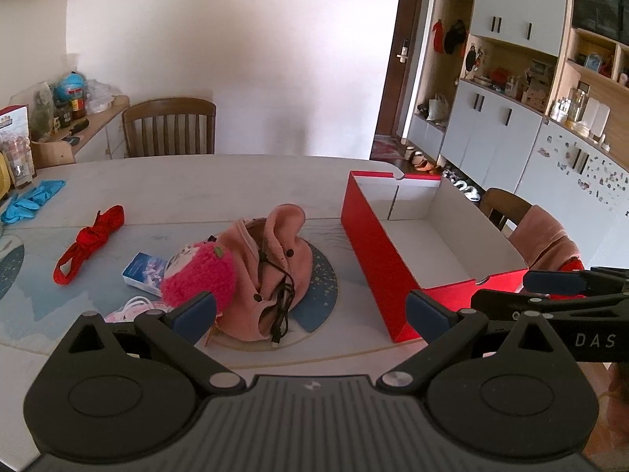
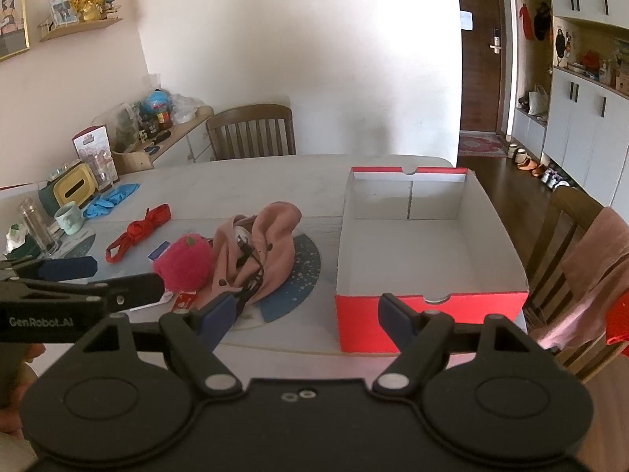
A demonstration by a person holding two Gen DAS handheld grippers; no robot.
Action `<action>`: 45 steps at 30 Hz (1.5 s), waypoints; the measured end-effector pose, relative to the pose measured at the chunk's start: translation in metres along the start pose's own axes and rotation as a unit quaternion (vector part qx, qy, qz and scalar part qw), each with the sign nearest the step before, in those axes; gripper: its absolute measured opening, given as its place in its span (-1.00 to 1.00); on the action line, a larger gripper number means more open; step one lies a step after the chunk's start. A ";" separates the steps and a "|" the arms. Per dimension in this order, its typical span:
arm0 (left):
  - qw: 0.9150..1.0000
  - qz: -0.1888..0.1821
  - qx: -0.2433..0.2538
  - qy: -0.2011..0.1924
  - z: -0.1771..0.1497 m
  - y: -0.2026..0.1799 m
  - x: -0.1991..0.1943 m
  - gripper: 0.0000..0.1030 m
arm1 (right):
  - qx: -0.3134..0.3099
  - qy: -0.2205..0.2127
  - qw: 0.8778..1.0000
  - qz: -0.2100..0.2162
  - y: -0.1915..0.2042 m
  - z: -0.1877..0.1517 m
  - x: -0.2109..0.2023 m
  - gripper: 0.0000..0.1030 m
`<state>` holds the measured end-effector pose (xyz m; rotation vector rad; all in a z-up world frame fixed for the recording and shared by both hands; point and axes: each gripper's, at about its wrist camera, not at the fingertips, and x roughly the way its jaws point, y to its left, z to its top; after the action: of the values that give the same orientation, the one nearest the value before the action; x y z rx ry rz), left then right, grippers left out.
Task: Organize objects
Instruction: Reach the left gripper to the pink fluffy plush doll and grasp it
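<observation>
A pile lies mid-table: a pink fleece garment [image 1: 271, 271] [image 2: 271, 236] with a black cable [image 1: 281, 303] [image 2: 249, 267] draped over it, and a fuzzy magenta plush [image 1: 200, 279] [image 2: 182, 261] leaning on its left side. A blue card box [image 1: 143, 273] and a red ribbon [image 1: 88, 246] [image 2: 135, 234] lie further left. An empty red box with white inside [image 1: 416, 244] [image 2: 416, 251] stands to the right. My left gripper [image 1: 310, 310] hovers open just in front of the pile, nothing between its fingers. My right gripper [image 2: 304, 310] is open too, between the pile and the red box.
Blue gloves [image 1: 33, 198] [image 2: 112, 198], a mug [image 2: 68, 216], a glass jar [image 2: 37, 226] and a yellow tissue holder [image 2: 74, 188] crowd the table's left end. Wooden chairs stand at the far side [image 1: 169, 126] and right [image 2: 570, 236], the latter draped with pink cloth.
</observation>
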<state>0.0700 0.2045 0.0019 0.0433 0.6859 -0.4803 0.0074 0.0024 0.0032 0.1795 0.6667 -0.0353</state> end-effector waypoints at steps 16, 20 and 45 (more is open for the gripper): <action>1.000 -0.024 0.008 0.004 0.010 0.012 0.017 1.00 | -0.002 0.004 1.000 -0.010 0.012 0.009 0.012 0.54; 0.999 -0.031 0.010 0.004 0.014 0.018 0.024 1.00 | -0.001 0.003 1.000 -0.016 0.015 0.012 0.017 0.54; 0.998 0.009 0.039 0.042 0.024 0.089 0.097 1.00 | 0.059 0.019 0.992 -0.108 -0.014 0.032 0.055 0.53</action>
<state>0.1888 0.2393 -0.0495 0.1436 0.7493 -0.4890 0.0688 -0.0154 -0.0083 0.2219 0.7202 -0.2798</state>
